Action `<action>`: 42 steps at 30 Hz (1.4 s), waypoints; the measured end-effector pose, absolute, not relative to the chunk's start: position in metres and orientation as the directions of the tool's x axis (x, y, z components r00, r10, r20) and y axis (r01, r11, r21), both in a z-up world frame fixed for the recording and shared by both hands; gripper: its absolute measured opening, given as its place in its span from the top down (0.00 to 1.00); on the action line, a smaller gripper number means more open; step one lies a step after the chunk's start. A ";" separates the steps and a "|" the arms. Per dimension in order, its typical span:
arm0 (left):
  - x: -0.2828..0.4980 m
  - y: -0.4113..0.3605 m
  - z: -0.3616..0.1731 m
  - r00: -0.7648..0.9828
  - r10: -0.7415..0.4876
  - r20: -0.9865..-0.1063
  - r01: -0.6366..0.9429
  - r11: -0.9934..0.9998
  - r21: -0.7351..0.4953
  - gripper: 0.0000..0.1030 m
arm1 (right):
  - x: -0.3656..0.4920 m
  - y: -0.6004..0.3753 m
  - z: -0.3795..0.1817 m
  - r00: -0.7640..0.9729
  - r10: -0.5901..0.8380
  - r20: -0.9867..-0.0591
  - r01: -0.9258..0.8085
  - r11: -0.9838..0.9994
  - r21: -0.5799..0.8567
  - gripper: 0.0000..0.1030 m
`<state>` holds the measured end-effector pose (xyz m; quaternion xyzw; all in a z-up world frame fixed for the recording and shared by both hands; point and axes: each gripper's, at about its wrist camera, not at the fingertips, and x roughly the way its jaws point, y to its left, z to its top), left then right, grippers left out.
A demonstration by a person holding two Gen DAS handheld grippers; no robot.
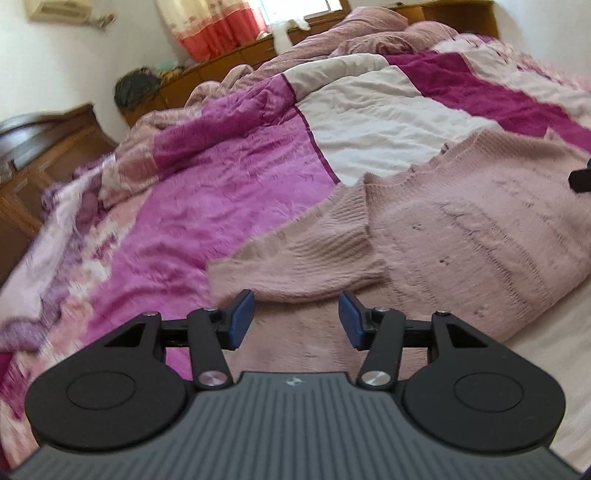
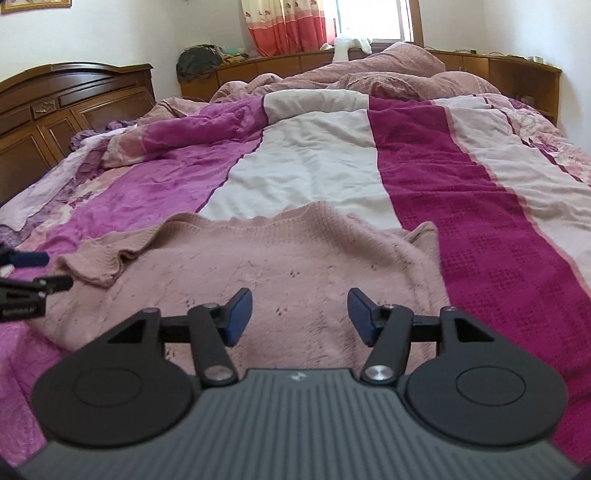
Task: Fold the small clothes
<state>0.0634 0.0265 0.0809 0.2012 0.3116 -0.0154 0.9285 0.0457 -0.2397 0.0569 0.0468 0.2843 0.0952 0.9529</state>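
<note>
**Inspector:** Sweater (image 2: 280, 266), dusty pink knit, lies spread flat on the bedspread (image 2: 480, 221), near the bed's close end. Its body sits over the pink, white and magenta stripes.

**Clerk:** Sleeves?

**Inspector:** One sleeve (image 1: 295, 258) is folded across toward the body, seen in the left wrist view. The same sleeve (image 2: 96, 262) shows bunched at the garment's left edge in the right wrist view. The far edge of the knit is scalloped.

**Clerk:** Left gripper?

**Inspector:** Left gripper (image 1: 295, 319) hovers just above the sweater, beside that folded sleeve. Jaws stand apart with nothing between the blue pads (image 1: 242, 319). It also shows at the left edge of the right wrist view (image 2: 40, 271), jaws likewise apart.

**Clerk:** Right gripper?

**Inspector:** Right gripper (image 2: 300, 317) hangs over the middle of the sweater's body, jaws spread wide, holding nothing. No contact with the knit is evident.

**Clerk:** Surroundings?

**Inspector:** Rumpled pink quilt (image 2: 369, 70) heaped at the far end. Wooden headboard (image 2: 66, 99) on the left, wooden shelf (image 2: 517, 74) along the far wall, red-and-cream curtain (image 2: 288, 26) at the window.
</note>
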 end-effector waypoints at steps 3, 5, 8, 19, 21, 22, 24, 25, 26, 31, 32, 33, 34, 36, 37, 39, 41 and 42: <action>0.068 0.031 0.083 0.806 0.112 -0.581 0.178 0.891 0.418 0.43 | 0.047 -0.237 0.051 0.812 0.208 -0.545 -0.148 0.977 0.152 0.43; 0.071 0.034 0.083 0.801 0.103 -0.589 0.203 0.880 0.429 0.42 | 0.048 -0.237 0.045 0.806 0.196 -0.559 -0.133 0.979 0.152 0.43; 0.076 0.036 0.082 0.792 0.065 -0.607 0.258 0.866 0.429 0.35 | 0.050 -0.238 0.035 0.790 0.181 -0.586 -0.108 0.982 0.158 0.43; 0.095 0.028 0.062 0.795 -0.006 -0.606 0.345 0.826 0.445 0.34 | 0.053 -0.239 0.026 0.784 0.183 -0.593 -0.095 0.980 0.176 0.42; 0.097 0.028 0.059 0.800 -0.011 -0.600 0.350 0.821 0.452 0.34 | 0.053 -0.239 0.026 0.783 0.183 -0.594 -0.095 0.980 0.177 0.42; 0.098 0.027 0.057 0.804 -0.015 -0.595 0.355 0.815 0.458 0.34 | 0.053 -0.239 0.026 0.784 0.183 -0.593 -0.095 0.980 0.177 0.42; 0.098 0.025 0.053 0.810 -0.023 -0.585 0.366 0.800 0.475 0.36 | 0.053 -0.239 0.026 0.784 0.182 -0.594 -0.095 0.980 0.175 0.42; 0.097 0.024 0.052 0.815 -0.029 -0.579 0.373 0.791 0.485 0.37 | 0.053 -0.239 0.027 0.784 0.182 -0.594 -0.095 0.980 0.175 0.42; 0.096 0.023 0.051 0.819 -0.037 -0.572 0.379 0.783 0.492 0.50 | 0.053 -0.239 0.026 0.784 0.181 -0.594 -0.095 0.980 0.172 0.42; 0.101 0.030 0.056 0.816 -0.053 -0.575 0.352 0.836 0.422 0.92 | 0.053 -0.237 0.025 0.784 0.178 -0.595 -0.097 0.981 0.166 0.41; 0.102 0.033 0.059 0.826 -0.044 -0.561 0.327 0.849 0.415 0.92 | 0.053 -0.237 0.025 0.784 0.178 -0.595 -0.097 0.981 0.166 0.41; 0.104 0.037 0.062 0.838 -0.026 -0.544 0.292 0.865 0.409 0.92 | 0.053 -0.237 0.025 0.784 0.177 -0.595 -0.097 0.982 0.165 0.41; 0.108 0.041 0.066 0.847 -0.008 -0.532 0.259 0.880 0.398 0.92 | 0.053 -0.237 0.025 0.784 0.177 -0.595 -0.097 0.982 0.163 0.41; 0.118 0.051 0.072 0.853 0.026 -0.521 0.203 0.903 0.377 0.93 | 0.053 -0.237 0.025 0.784 0.174 -0.596 -0.098 0.983 0.158 0.41; 0.124 0.055 0.073 0.857 0.050 -0.513 0.172 0.910 0.377 0.93 | 0.053 -0.236 0.025 0.785 0.172 -0.596 -0.098 0.983 0.155 0.41; 0.136 0.064 0.074 0.859 0.087 -0.504 0.122 0.922 0.367 0.92 | 0.053 -0.236 0.025 0.786 0.169 -0.595 -0.099 0.984 0.149 0.41; 0.151 0.073 0.072 0.845 0.102 -0.525 0.093 0.938 0.333 0.92 | 0.053 -0.235 0.025 0.786 0.167 -0.595 -0.100 0.984 0.145 0.41; 0.156 0.077 0.071 0.840 0.122 -0.529 0.067 0.944 0.324 0.91 | 0.053 -0.235 0.025 0.786 0.167 -0.596 -0.100 0.985 0.144 0.41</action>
